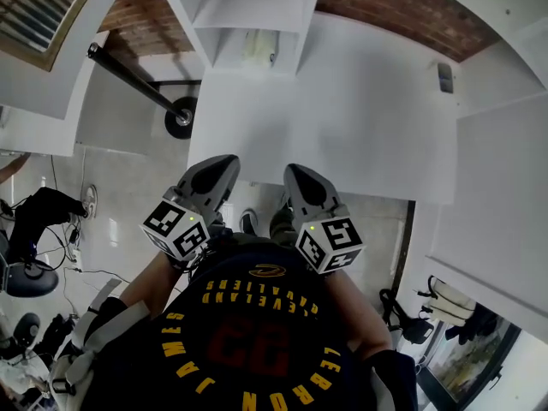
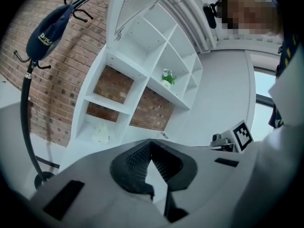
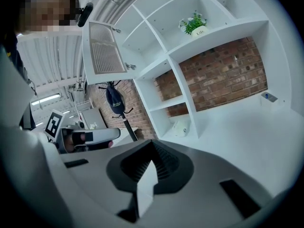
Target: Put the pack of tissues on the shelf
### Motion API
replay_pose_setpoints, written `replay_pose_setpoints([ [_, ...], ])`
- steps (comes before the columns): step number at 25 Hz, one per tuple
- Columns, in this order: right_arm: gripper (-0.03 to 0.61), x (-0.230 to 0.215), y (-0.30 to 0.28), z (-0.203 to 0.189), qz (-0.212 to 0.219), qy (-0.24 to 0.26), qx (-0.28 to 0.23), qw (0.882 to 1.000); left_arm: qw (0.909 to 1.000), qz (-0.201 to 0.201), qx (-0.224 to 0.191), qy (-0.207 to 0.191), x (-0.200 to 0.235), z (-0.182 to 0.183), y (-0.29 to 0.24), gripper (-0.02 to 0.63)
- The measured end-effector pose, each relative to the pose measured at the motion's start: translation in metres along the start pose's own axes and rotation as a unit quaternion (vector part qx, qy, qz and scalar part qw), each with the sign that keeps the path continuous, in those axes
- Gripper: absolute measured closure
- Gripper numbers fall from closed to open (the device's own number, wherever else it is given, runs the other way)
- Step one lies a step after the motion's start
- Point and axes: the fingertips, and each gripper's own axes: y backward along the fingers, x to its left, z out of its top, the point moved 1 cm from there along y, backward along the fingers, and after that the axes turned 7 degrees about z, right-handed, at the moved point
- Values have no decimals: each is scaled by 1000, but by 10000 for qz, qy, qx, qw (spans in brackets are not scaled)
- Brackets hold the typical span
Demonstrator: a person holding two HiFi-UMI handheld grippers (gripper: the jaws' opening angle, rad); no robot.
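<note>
Left claw [image 2: 151,141]: closed, empty. Right claw [image 3: 152,142]: closed, empty. Pack of tissues [image 2: 100,134]: ahead, lower shelf [image 2: 105,102] compartment.

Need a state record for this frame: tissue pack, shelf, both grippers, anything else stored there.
tissue pack: lying in a bottom compartment of the shelf, at table level
shelf: white, open compartments, brick wall showing behind
potted plant: in a higher compartment, apart from the pack
table: white, in front of the shelf
left gripper: shut, nothing between the jaws, short of the shelf
right gripper: shut, nothing between the jaws, short of the shelf
task status: pack looks already placed
</note>
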Motion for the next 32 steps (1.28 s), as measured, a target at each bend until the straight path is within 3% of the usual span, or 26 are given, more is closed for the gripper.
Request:
replay_pose_setpoints([
  [7,581,24,3,32,10,347,-254,9991,9987,105,-502,-78,6,42,35,611],
  [14,581,61,6,51,338,540,-370,9973,9969,276,-731,99,13,57,61,611],
  [21,581,81,-1,44,561,834,-255,9946,9964,202,-823,72,6,65,68,611],
  [32,581,72,0,44,576,845,-298,9943,9972,203,-716,14,4,63,53,611],
])
